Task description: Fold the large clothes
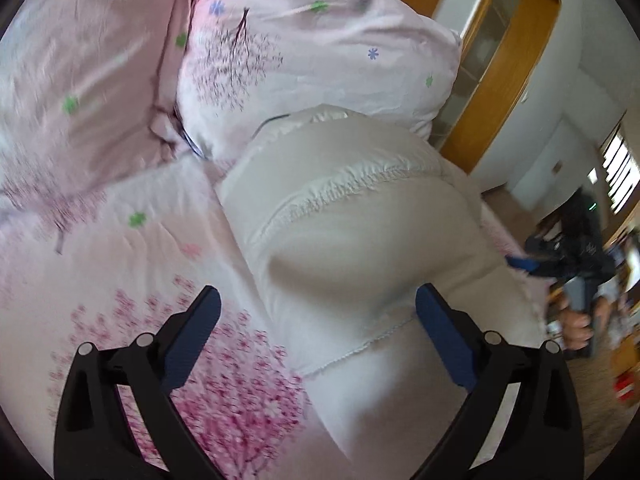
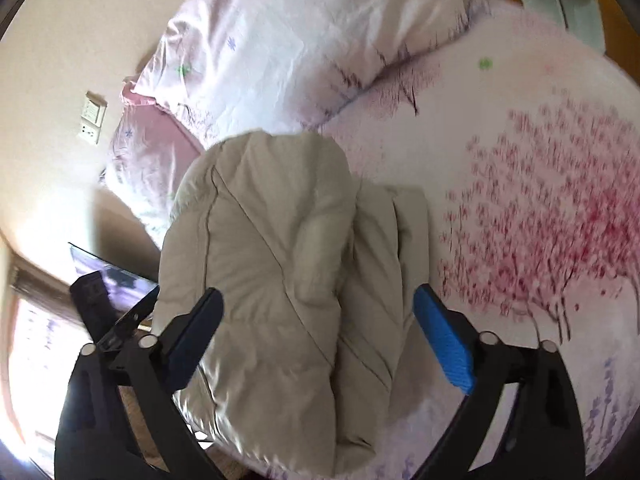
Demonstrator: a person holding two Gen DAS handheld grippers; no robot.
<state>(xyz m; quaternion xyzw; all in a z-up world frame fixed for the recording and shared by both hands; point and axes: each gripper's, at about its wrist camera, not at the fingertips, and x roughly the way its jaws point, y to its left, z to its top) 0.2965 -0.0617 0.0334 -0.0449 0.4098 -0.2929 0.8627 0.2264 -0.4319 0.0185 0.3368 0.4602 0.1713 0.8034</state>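
Note:
A beige padded jacket lies folded into a thick bundle on a bed with a pink blossom-print sheet. My left gripper is open, its blue pads wide apart, with the jacket's near end below and between them and neither pad pressing it. In the right wrist view the jacket shows quilted seams and a folded layer along its right side. My right gripper stands open over the bundle, the pads clear of the cloth. From the left wrist view the right gripper appears past the jacket's far edge, held in a hand.
Two pillows in matching pink fabric lie at the head of the bed beyond the jacket. A wooden door frame stands past the bed. A wall socket and a dark panel are at the left.

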